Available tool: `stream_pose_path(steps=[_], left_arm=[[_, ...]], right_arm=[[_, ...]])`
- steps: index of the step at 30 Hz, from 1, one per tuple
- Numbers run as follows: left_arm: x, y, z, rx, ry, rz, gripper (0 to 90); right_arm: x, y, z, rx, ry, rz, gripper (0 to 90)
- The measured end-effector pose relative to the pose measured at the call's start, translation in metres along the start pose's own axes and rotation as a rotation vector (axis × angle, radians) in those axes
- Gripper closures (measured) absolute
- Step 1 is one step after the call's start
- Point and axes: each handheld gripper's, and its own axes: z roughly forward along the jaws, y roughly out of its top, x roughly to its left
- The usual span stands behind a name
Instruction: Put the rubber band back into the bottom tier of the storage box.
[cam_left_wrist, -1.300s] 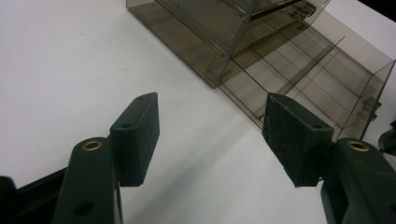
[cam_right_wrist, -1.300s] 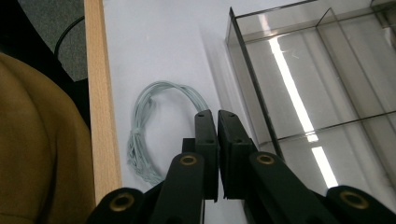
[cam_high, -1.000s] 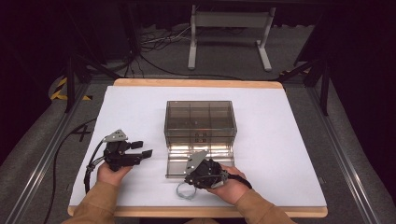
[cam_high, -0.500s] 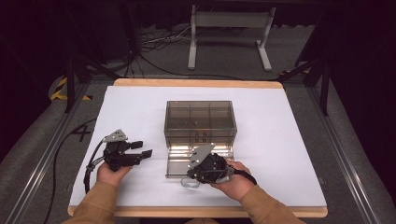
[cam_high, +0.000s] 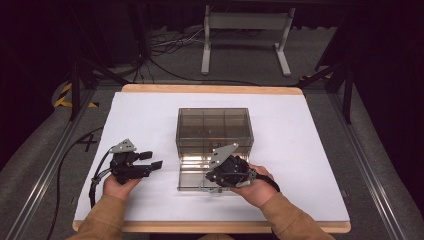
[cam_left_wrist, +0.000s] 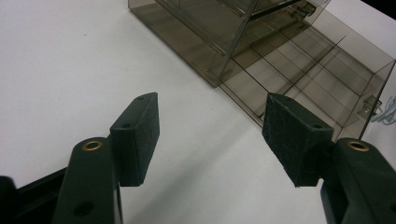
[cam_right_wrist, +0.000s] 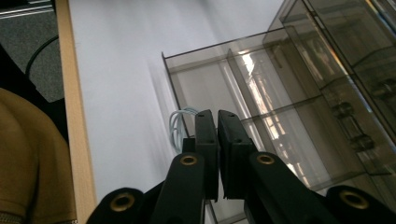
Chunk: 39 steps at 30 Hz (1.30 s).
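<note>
One smoky clear compartment box (cam_high: 214, 132), one coiled pale cable (cam_right_wrist: 179, 127), two tongs: left tongs (cam_high: 153, 159), right tongs (cam_high: 209, 177), one counter (cam_high: 300, 140).

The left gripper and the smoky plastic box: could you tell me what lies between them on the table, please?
Nothing: bare white table cover separates the open left gripper from the box, shown in the left gripper view and the high view.

Glossy smoked clear-plastic organizer box (cam_high: 214, 131)

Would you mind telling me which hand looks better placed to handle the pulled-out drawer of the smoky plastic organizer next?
Probably the right. The right gripper sits directly over the open drawer, jaws shut with nothing visibly between them. The left gripper stands apart on the white table cover, jaws open and empty.
</note>
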Motion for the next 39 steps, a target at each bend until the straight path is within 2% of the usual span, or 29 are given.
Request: stream_pose_path(steps=[12,23,39], left_arm=[[0.0,0.0,0.001,-0.002,0.001,0.001,37.5],[0.001,0.001,0.001,-0.004,-0.001,0.002,37.6],[0.001,0.001,0.001,-0.005,-0.001,0.0,37.6]], right_arm=[[-0.019,-0.01,-0.007,0.015,-0.059,0.067,87.9],[-0.025,-0.012,-0.01,-0.003,-0.095,0.096,88.0],[-0.025,-0.014,0.003,0.018,-0.065,0.105,88.1]])
